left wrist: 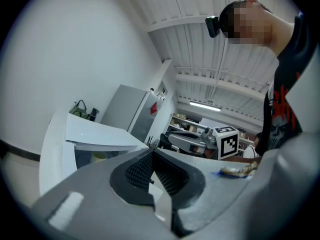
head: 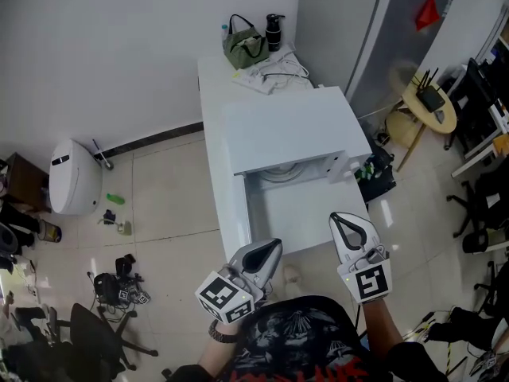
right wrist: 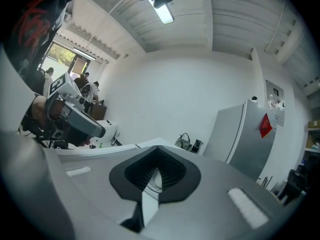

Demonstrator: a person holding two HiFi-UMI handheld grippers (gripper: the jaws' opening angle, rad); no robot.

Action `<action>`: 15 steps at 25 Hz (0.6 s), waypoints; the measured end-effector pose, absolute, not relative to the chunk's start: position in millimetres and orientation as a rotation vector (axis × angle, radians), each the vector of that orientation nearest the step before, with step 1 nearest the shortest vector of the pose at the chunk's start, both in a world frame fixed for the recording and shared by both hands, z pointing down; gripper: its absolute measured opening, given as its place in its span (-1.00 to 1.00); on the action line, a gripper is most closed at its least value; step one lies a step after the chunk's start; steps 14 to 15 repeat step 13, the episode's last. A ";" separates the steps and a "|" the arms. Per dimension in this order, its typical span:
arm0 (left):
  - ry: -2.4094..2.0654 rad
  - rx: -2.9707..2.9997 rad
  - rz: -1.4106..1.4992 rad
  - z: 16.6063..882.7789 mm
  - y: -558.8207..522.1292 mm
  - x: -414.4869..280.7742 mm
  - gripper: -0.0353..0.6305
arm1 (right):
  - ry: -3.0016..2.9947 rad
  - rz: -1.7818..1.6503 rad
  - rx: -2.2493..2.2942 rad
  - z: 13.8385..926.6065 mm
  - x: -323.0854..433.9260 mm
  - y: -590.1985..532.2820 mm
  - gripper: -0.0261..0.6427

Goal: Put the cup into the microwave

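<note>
Head view first: the white microwave (head: 294,126) sits on the white table (head: 216,94), its front open toward the person. The left claw (head: 273,247) and right claw (head: 343,218) hover just before it, both pinched together and carrying nothing. Something pale and round shows in the opening, but it is too washed out to name.

Over to the left gripper view: the left claw (left wrist: 153,156) has its jaws meeting on nothing. Past them, inside the oven, stands a small pale yellowish cup (left wrist: 98,156), upright as far as I can tell. So it looks to be in already. I'd judge it light, stiff and smooth-walled, a touch slippery, and best gripped gently across the body below the rim.

Right gripper view: the right claw (right wrist: 157,159) is closed and empty, with no cup in sight.
</note>
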State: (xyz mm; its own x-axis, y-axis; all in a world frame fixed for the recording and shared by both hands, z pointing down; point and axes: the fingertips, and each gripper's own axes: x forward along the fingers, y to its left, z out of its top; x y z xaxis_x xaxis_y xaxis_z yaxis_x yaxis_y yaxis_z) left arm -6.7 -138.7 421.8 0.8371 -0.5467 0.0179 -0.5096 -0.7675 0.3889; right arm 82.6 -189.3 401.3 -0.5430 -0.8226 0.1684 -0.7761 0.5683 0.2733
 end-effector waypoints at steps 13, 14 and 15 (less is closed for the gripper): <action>-0.859 2.767 -0.107 414.9 -124.6 -7.2 -0.46 | -2.616 -0.113 1.245 412.1 63.5 -200.7 -0.92; -0.859 2.767 -0.107 414.9 -124.6 -7.2 -0.46 | -2.616 -0.113 1.245 412.1 63.5 -200.7 -0.92; -0.859 2.767 -0.107 414.9 -124.6 -7.2 -0.46 | -2.616 -0.113 1.245 412.1 63.5 -200.7 -0.92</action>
